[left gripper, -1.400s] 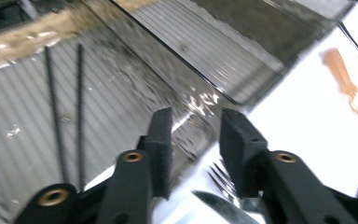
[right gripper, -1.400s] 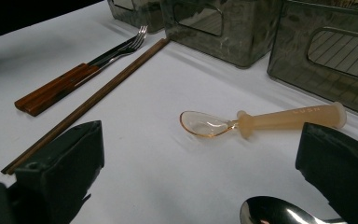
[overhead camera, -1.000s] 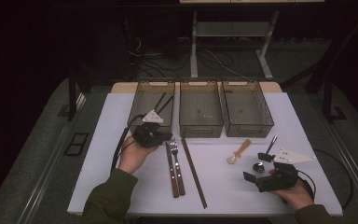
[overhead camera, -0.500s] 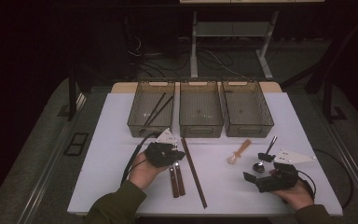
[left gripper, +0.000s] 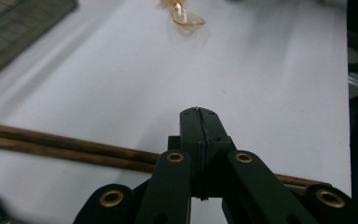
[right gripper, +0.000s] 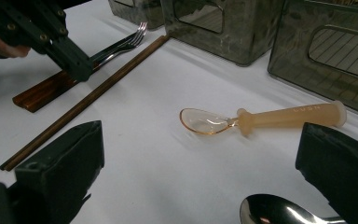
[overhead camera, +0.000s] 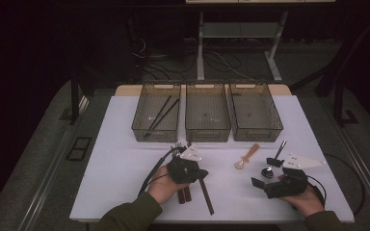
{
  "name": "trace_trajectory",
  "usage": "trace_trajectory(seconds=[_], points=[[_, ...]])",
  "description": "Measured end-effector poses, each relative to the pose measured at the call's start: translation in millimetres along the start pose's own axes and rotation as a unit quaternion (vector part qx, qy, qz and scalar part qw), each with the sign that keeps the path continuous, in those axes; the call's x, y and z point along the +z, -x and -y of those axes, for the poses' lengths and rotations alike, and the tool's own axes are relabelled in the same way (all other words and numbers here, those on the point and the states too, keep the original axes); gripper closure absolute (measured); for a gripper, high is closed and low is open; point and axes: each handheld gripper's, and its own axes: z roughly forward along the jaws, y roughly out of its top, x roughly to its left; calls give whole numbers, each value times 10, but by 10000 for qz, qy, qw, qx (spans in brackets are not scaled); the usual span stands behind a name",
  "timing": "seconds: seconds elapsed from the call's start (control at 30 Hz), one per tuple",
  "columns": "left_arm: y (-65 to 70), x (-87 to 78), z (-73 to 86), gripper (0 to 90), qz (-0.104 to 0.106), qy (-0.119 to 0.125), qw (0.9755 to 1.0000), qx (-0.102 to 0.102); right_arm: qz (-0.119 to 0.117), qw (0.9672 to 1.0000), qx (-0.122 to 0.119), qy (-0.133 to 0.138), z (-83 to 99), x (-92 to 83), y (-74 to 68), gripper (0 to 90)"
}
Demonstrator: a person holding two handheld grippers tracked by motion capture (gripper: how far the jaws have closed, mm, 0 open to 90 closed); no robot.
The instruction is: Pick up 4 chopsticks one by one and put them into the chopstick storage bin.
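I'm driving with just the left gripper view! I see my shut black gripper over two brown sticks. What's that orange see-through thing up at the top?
Observer: It is a clear orange spoon with a thick plastic handle, lying on the white table.
Operator: What's next to my sticks?
Observer: Two forks with wooden handles lie right beside the chopsticks, on the far side from the orange spoon.
Operator: Where's the other gripper?
Observer: The right gripper rests near the table's right end, jaws open, with a metal spoon lying between them.
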Motion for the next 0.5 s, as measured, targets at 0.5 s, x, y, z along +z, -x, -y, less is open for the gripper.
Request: trace_trajectory(seconds=[0.5], points=[[61,174,22,891,100,-356,9991,196,-6,10000,5,6,-1,-2,2,13]])
